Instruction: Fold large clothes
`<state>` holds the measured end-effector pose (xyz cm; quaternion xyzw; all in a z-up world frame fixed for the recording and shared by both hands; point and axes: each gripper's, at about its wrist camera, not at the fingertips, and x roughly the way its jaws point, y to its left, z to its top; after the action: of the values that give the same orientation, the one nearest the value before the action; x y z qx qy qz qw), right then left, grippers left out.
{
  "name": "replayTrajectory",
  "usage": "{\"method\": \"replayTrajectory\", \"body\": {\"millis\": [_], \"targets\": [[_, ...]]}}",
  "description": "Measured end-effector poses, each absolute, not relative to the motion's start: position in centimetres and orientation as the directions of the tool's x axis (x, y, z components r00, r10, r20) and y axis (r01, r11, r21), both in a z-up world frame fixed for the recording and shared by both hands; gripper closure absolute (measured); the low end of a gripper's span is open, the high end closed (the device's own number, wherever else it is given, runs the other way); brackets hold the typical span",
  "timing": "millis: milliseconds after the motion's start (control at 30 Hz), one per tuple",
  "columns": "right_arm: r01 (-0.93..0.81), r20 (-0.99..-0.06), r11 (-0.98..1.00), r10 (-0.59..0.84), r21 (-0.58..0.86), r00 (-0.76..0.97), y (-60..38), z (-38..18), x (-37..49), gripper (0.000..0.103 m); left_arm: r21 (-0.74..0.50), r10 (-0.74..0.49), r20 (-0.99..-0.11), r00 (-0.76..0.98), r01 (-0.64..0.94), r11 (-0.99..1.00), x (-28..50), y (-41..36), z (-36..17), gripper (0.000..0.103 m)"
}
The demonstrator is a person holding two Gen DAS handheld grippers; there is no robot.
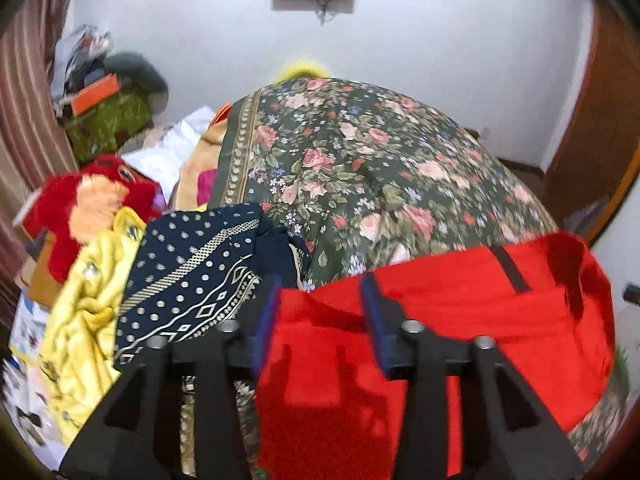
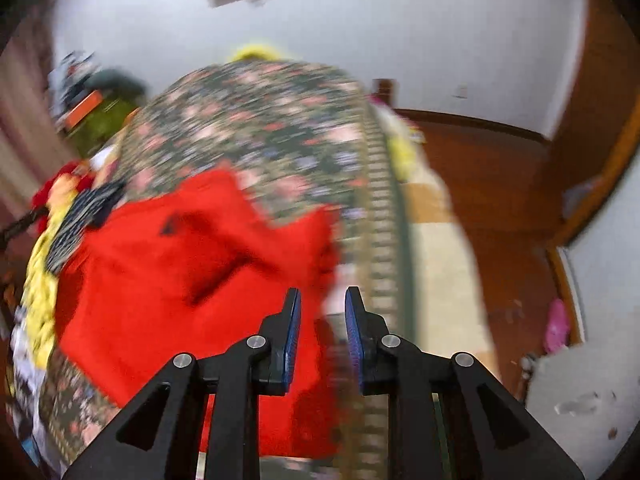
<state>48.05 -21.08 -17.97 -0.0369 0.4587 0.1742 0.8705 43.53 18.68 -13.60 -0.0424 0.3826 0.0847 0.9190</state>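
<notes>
Two grippers, both angled steeply down over a bed [image 1: 360, 152] with a floral cover.

Left gripper [image 1: 320, 312]: tilted down above the bed's near edge; fingers [image 1: 378, 312] parted, released, with nothing pinched. Red garment [image 1: 460, 320] lies under and between them, not gripped.

Right gripper [image 2: 322, 332]: tilted down near the bed's right edge; fingers [image 2: 292, 336] set narrowly apart, a gap showing between the blue pads. Red garment [image 2: 180, 272] lies below and to the left, its edge reaching under the jaws; the view is too blurred to tell whether any cloth is caught.

Garment: spread across the near part of the bed, folded over itself.

Other cloths: navy patterned cloth [image 1: 192, 280] and yellow cloth [image 1: 88, 320], heaped at the bed's near left corner, beside the garment.
</notes>
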Motion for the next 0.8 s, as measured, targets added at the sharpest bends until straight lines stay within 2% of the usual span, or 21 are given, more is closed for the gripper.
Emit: {"method": "replayTrajectory", "body": {"millis": [167, 333, 467, 533, 667, 800], "targets": [[-0.463, -0.847, 0.884, 0.294, 0.065, 0.442, -14.5, -21.2, 47.6, 0.085, 0.053, 0.089, -0.768, 0.634, -0.075, 0.996, 41.8, 16.0, -16.7, 0.042], [-0.52, -0.88, 0.853, 0.222, -0.032, 0.42, -10.7, -24.6, 48.6, 0.085, 0.056, 0.042, -0.845, 0.534, 0.01, 0.998, 42.7, 13.6, -22.3, 0.041], [-0.518, -0.873, 0.854, 0.223, -0.039, 0.433, -10.8, -24.5, 51.1, 0.085, 0.05, 0.042, -0.865, 0.5, 0.001, 0.999, 45.8, 12.4, -25.1, 0.039], [-0.459, -0.857, 0.886, 0.186, -0.065, 0.481, -11.5, -23.8, 53.4, 0.085, 0.037, 0.036, -0.852, 0.522, -0.01, 0.999, 47.9, 12.3, -24.7, 0.035], [-0.23, -0.808, 0.968, 0.055, -0.102, 0.586, -14.2, -21.8, 56.8, 0.085, 0.024, 0.073, -0.813, 0.577, -0.092, 0.995, 51.3, 13.3, -22.4, 0.035], [-0.234, -0.788, 0.972, 0.169, 0.032, 0.592, -15.7, -20.4, 56.1, 0.085, -0.044, 0.085, -0.776, 0.625, -0.188, 0.981, 51.9, 15.2, -20.1, 0.035]]}}
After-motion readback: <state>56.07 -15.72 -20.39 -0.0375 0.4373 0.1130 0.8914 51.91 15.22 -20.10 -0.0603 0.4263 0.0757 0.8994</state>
